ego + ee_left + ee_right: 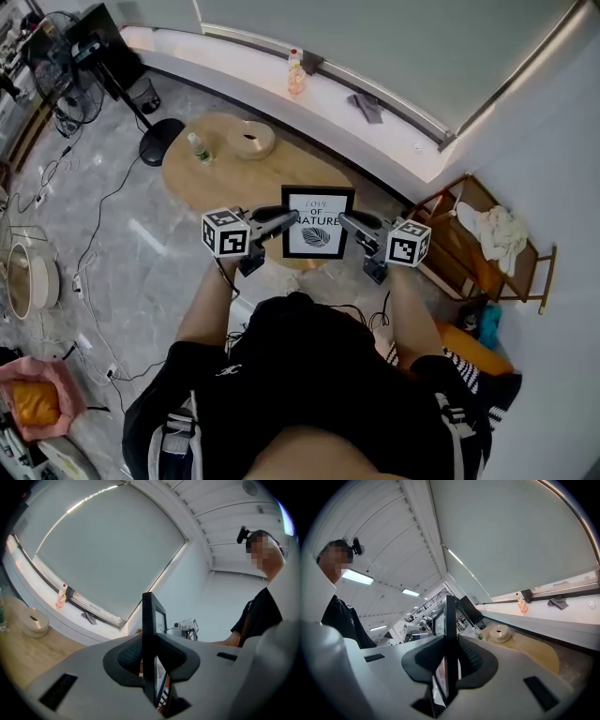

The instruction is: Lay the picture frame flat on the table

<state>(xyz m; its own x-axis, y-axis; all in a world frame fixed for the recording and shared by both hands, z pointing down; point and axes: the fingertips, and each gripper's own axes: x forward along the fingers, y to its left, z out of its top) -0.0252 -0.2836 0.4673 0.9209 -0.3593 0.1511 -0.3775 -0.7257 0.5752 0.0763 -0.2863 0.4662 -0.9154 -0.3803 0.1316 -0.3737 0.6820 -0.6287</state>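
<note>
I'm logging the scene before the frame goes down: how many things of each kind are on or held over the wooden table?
picture frame: 1
bottle: 1
pale roll: 1
Total: 3

Picture frame (318,223) in smooth black, white paper print — beyond the frame, pale smooth wood table (202,183); at the frame's edges, matt grey plastic fingers (79,667).

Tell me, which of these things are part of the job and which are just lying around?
In the job: picture frame, table, left gripper and right gripper, each clamped on one side edge of the frame.
Lying about: tape roll, small bottle on the table, pink bottle and grey cloth on the sill.
</note>
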